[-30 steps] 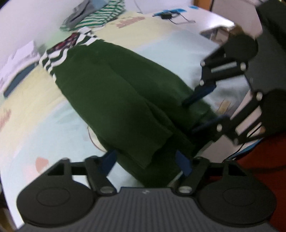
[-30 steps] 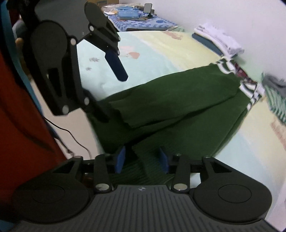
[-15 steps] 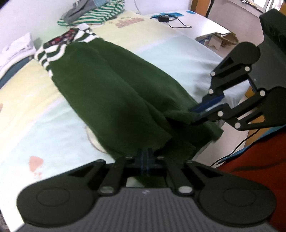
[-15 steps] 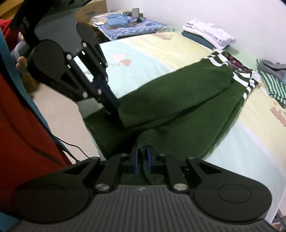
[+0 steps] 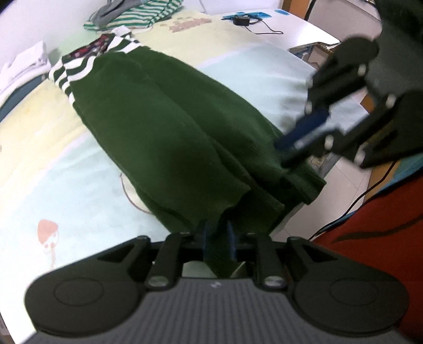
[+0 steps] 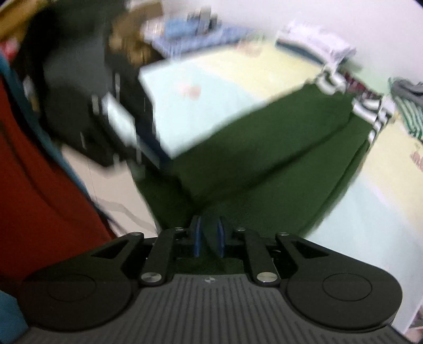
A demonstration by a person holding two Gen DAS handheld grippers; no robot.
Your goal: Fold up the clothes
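Green knit sweater [image 5: 169,127] lies lengthwise on the bed [image 5: 53,185], striped collar at upper left of the frame, hem at the near edge. Your left tongs [image 5: 217,236] and right tongs [image 6: 208,235] each pinch a hem corner; both are easing slightly apart with fabric between the pads. Tighten both grips, lift evenly, and carry the hem toward the collar.

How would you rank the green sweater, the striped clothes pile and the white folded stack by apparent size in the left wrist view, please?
1. green sweater, by far the largest.
2. striped clothes pile.
3. white folded stack, partly cut off at the edge; both piles lie farther away, so their order is unsure.
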